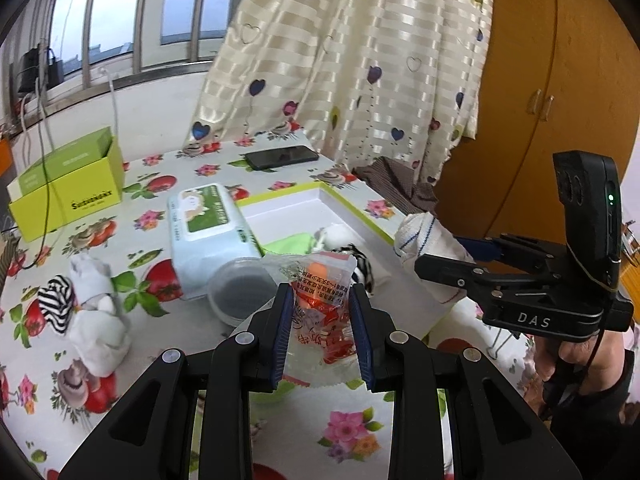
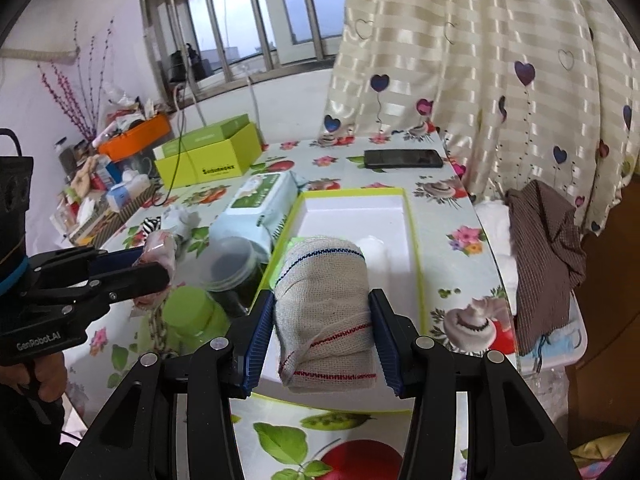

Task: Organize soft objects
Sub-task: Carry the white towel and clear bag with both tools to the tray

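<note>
The left gripper [image 1: 322, 320] is clamped on a clear plastic packet [image 1: 324, 300] with red print and something orange inside (print too small to read), held above the flowered tablecloth [image 1: 160, 360]. The right gripper [image 2: 322, 336] is clamped on a rolled white cloth [image 2: 326, 312] with red and blue stitching, held over the white tray [image 2: 352, 216] directly ahead of its fingers. The roll hides most of the tray's contents; a green item and a striped piece show only partly.
</note>
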Action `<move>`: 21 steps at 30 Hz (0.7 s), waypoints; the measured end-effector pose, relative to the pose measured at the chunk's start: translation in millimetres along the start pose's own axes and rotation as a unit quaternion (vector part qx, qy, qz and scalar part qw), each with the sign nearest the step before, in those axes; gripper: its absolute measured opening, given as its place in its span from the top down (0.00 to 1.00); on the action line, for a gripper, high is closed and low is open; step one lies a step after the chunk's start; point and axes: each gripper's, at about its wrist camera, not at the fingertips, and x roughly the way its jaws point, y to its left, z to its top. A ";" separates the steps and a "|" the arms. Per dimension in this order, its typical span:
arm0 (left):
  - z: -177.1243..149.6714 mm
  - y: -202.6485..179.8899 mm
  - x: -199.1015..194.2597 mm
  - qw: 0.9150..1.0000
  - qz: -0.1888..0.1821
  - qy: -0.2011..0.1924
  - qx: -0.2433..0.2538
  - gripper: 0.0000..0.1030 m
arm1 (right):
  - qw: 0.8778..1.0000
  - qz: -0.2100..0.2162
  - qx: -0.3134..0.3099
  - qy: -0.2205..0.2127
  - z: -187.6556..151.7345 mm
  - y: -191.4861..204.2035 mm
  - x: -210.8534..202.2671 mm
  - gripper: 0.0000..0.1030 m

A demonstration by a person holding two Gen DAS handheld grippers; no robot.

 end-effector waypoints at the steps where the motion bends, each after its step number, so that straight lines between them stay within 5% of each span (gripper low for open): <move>1: 0.0 -2.4 3.0 1.000 -0.003 0.003 0.001 0.71 | 1.000 -0.001 0.002 0.001 -1.1 -2.1 0.4 0.55; 21: -9.6 -32.7 76.7 0.995 -0.044 0.085 0.009 0.71 | 0.999 -0.008 0.030 0.013 -14.1 -33.0 7.8 0.55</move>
